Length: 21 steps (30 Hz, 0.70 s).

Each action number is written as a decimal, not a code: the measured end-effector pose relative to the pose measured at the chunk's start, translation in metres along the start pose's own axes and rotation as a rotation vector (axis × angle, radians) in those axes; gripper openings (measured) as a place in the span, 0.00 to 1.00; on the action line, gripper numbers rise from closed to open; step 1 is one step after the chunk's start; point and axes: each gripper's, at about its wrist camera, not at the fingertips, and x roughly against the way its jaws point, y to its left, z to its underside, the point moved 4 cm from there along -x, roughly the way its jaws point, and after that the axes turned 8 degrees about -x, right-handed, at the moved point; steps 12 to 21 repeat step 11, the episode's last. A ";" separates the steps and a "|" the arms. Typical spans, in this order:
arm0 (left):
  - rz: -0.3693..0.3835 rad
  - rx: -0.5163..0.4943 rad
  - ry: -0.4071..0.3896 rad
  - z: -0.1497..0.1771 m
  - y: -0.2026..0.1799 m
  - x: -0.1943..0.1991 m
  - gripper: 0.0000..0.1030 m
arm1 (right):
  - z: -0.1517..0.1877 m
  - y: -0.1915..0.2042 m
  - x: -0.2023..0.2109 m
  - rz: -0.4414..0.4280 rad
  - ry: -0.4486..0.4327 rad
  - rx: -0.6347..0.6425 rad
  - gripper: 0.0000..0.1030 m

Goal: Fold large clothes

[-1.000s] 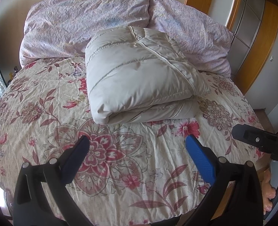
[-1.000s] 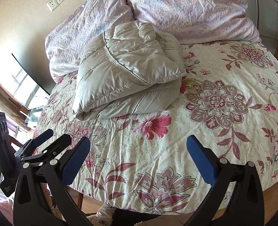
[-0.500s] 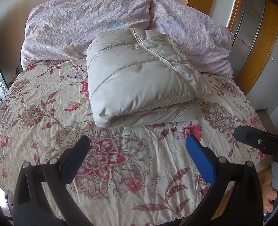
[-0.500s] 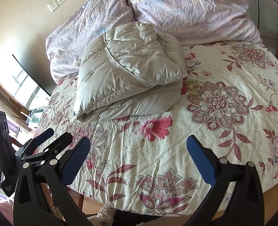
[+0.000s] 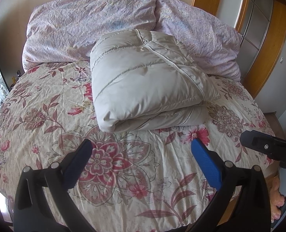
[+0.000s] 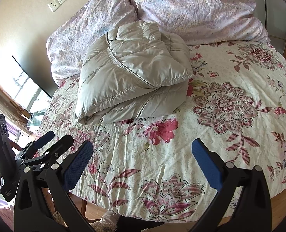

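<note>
On the bed, far from me against the pillows, the jacket sits folded into a squat bundle, so my left gripper and right gripper hang wide open and empty near the edge, clear of it.

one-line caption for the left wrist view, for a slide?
Left gripper open above floral bedspread, facing folded grey puffer jacket lying before two lilac pillows.
</note>
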 end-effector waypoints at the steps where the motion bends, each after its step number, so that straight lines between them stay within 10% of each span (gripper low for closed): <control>1: 0.000 0.000 0.000 0.000 0.000 0.000 0.98 | 0.000 0.000 0.000 0.000 0.000 0.000 0.99; 21: -0.006 -0.008 -0.003 0.000 -0.002 0.000 0.98 | 0.000 0.000 0.000 -0.001 0.001 0.000 0.99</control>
